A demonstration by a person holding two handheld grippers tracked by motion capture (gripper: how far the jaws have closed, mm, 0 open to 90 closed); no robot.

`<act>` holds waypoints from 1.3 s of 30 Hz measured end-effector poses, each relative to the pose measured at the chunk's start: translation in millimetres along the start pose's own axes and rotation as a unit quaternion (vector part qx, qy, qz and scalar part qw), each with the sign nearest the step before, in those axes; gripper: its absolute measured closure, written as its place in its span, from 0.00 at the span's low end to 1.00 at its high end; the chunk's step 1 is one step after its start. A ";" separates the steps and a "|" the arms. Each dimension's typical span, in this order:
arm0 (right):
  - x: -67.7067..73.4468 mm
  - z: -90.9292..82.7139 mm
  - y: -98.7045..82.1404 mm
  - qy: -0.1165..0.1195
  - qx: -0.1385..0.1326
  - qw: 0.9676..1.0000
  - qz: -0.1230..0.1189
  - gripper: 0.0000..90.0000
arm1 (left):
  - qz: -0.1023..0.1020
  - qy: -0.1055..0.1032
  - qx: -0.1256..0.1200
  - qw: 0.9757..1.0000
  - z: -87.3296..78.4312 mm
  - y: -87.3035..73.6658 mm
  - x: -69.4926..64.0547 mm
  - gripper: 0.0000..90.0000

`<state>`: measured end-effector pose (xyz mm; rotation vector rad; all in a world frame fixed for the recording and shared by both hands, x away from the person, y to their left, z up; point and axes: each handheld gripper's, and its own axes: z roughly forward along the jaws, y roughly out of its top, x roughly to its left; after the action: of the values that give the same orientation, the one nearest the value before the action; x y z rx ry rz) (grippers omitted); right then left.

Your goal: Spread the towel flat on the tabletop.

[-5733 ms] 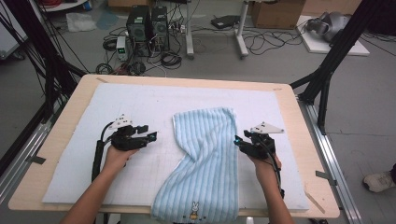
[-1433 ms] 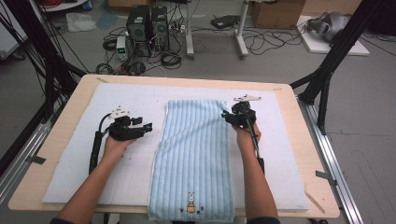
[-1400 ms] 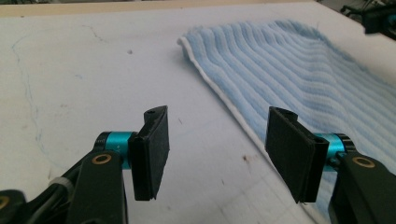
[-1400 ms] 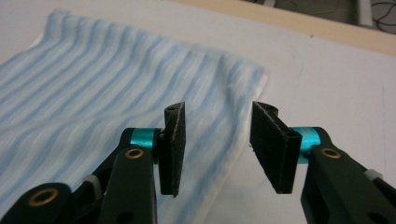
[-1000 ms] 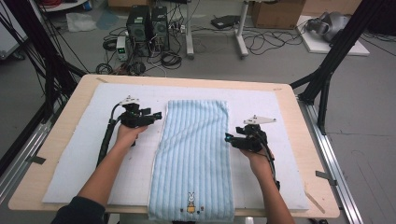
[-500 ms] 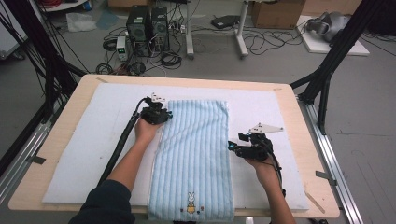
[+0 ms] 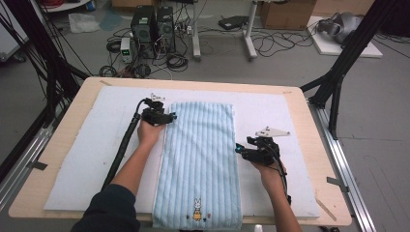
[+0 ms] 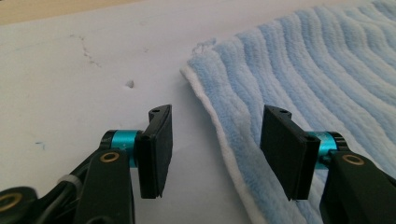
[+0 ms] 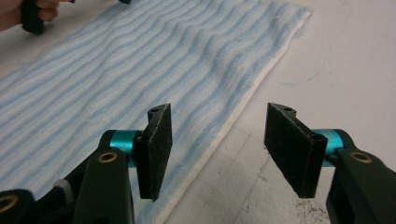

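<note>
The left tongs are held with the jaws spread wide and nothing between them, low over the far left corner of a blue striped towel. In the left gripper view the left tongs are seen straddling the towel's white hem: one jaw is set over the bare white mat, the other over the blue pile of the towel, with the rounded corner of the cloth just ahead. The right tongs are likewise held apart and empty, beside the towel's right edge about midway along its length. In the right gripper view the right tongs are seen with one jaw over the striped cloth and the other over the mat, the hem running between them. Each tool is gripped by a hand, the left hand reaching farther across than the right hand; a dark sleeve is seen on the left arm. The towel is laid flat and lengthwise down the middle of the mat, with a small rabbit motif near its close end, which reaches the front edge. The mat is spread over a wooden tabletop. Beyond it, computer boxes and loose cables are seen on the floor.
</note>
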<state>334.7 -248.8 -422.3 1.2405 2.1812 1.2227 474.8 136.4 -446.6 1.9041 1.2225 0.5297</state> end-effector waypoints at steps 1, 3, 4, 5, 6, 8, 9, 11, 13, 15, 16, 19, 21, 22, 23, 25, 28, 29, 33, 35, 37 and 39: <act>0.2 2.5 0.6 -0.005 -0.001 1.000 0.002 0.50 | -0.001 -0.002 0.000 1.000 -3.2 0.4 1.3 0.44; 0.0 6.6 1.5 -0.015 0.000 1.000 0.004 0.58 | -0.001 -0.010 -0.002 1.000 -9.9 0.7 3.6 0.42; -0.1 9.2 2.0 -0.016 0.003 1.000 0.010 0.63 | -0.003 -0.015 -0.013 1.000 -14.4 -0.3 4.1 0.42; 0.2 12.5 2.7 -0.022 0.006 1.000 0.010 0.66 | -0.008 -0.023 -0.025 0.999 -19.7 -2.2 4.6 0.42; 0.6 17.5 3.6 -0.028 0.009 1.000 0.011 0.71 | -0.010 -0.027 -0.027 0.999 -22.6 -3.4 5.1 0.42; 0.4 26.8 5.4 -0.036 0.018 0.999 0.012 0.74 | -0.010 -0.037 -0.034 0.999 -28.6 -7.4 6.0 0.43; 0.3 30.4 6.0 -0.038 0.024 0.999 0.016 0.74 | -0.009 -0.042 -0.036 0.998 -31.6 -10.1 6.4 0.43; -0.1 42.3 8.3 -0.042 0.039 0.998 0.013 0.74 | -0.013 -0.053 -0.028 0.998 -33.5 -12.9 6.8 0.47; -1.2 50.2 9.0 -0.053 0.048 0.997 0.011 0.74 | -0.011 -0.070 -0.018 0.997 -33.6 -15.6 4.6 0.53; -3.5 57.0 8.9 -0.060 0.056 0.996 0.024 0.77 | -0.003 -0.080 -0.006 0.997 -31.2 -17.3 -1.0 0.61; -4.4 57.7 9.2 -0.061 0.053 0.996 0.026 0.82 | 0.004 -0.084 0.003 0.996 -29.6 -18.3 -3.9 0.64; -4.7 59.2 9.9 -0.057 0.054 0.997 0.019 0.94 | 0.047 -0.077 0.022 0.996 -24.4 -23.2 -16.1 0.77; -3.8 60.0 11.0 -0.057 0.056 0.997 0.012 0.97 | 0.069 -0.063 0.012 0.996 -24.5 -25.2 -22.5 0.95; -2.9 61.0 11.8 -0.063 0.057 0.996 0.008 0.97 | 0.071 -0.056 0.011 0.996 -24.3 -24.5 -23.6 0.96; -3.2 61.6 12.2 -0.066 0.056 0.996 0.005 0.97 | 0.073 -0.045 0.009 0.996 -23.4 -24.0 -24.4 0.96; -4.8 63.7 13.8 -0.072 0.055 0.996 0.009 0.97 | 0.058 -0.032 0.004 0.998 -21.2 -23.1 -22.8 0.97; -7.4 67.0 16.3 -0.082 0.054 0.995 0.012 0.97 | 0.034 -0.031 0.002 0.999 -18.8 -21.3 -18.4 0.97; -8.0 68.3 16.8 -0.083 0.051 0.995 0.015 0.97 | 0.025 -0.033 0.000 0.999 -18.8 -21.3 -16.7 0.96; -8.6 67.0 16.8 -0.078 0.046 0.996 0.024 0.90 | -0.004 -0.044 -0.007 0.999 -25.1 -22.7 -7.9 0.56; -8.2 62.1 16.7 -0.070 0.037 0.996 0.029 0.84 | -0.013 -0.055 -0.022 0.998 -34.1 -26.5 -4.1 0.50; -6.7 54.0 16.6 -0.058 0.024 0.998 0.028 0.79 | -0.017 -0.070 -0.025 0.997 -42.6 -29.1 -2.2 0.48; -4.0 44.8 16.1 -0.052 0.012 0.998 0.022 0.74 | -0.015 -0.082 -0.043 0.996 -55.0 -33.4 -1.7 0.44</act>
<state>374.4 -225.2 -435.0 1.3372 2.1109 1.1255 417.0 164.0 -440.3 1.8167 1.1023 0.3947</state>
